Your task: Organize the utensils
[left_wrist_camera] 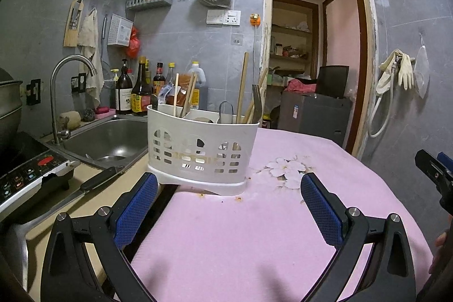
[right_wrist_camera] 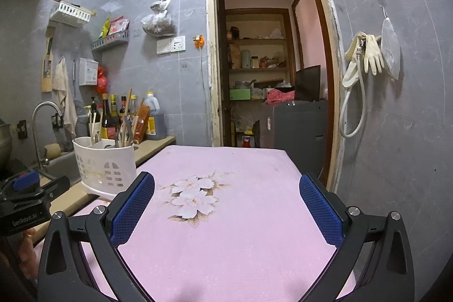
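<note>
The white utensil caddy (left_wrist_camera: 202, 152) stood upright at the near left corner of the pink cloth (left_wrist_camera: 254, 231), its base partly overhanging the cloth's edge toward the counter. Inside the caddy, wooden chopsticks (left_wrist_camera: 243, 87) and a few metal utensils (left_wrist_camera: 256, 104) leaned in its right compartment, more chopsticks and a dark-handled piece stood in its left one, and what lay in the middle could not be made out. The left gripper (left_wrist_camera: 229, 190) hovered just in front of the caddy, jaws spread wide and holding nothing, its left blue pad close by the caddy's base. The right gripper (right_wrist_camera: 226, 188) hung well to the right of the caddy over the cloth's flower print (right_wrist_camera: 192, 197), likewise spread wide and empty. Behind and left of the caddy lay the steel sink (left_wrist_camera: 109, 139), and a black-handled knife (left_wrist_camera: 93, 181) rested on the counter beside the caddy's left side.
</note>
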`<state>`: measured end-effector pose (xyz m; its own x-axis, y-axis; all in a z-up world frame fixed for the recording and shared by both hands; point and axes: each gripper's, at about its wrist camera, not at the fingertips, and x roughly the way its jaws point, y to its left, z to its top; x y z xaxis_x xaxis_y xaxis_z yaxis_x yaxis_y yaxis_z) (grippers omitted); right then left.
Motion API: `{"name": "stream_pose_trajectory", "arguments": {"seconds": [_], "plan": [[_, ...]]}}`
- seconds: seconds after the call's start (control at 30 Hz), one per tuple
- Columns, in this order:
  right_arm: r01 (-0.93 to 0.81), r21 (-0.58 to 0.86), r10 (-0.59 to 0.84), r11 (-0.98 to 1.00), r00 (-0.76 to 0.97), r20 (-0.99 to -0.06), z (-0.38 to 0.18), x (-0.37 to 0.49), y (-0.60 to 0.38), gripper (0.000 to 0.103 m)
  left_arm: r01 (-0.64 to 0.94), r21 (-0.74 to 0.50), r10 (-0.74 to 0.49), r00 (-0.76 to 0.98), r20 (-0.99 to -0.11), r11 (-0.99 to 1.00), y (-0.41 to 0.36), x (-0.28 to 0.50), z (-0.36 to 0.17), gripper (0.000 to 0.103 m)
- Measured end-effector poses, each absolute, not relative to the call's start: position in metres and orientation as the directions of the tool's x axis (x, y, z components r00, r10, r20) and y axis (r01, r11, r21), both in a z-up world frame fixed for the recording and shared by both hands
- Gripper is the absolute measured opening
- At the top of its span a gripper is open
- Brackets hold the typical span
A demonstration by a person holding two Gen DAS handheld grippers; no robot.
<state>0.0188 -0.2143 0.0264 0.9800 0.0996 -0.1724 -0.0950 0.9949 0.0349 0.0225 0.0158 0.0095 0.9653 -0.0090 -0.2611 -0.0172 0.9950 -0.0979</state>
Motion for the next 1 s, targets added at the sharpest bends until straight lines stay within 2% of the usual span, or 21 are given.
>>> {"name": "stream_pose_trajectory", "arguments": {"seconds": [1.0], "plan": [[-0.09,0.039,0.096,0.995,0.978,-0.188,0.0227,0.0225,-0.2167,0.103,-0.017,-0.091,-0.008,0.963,-0.269,0.996,0.0181,0.0228,0.0102,0.099]]}}
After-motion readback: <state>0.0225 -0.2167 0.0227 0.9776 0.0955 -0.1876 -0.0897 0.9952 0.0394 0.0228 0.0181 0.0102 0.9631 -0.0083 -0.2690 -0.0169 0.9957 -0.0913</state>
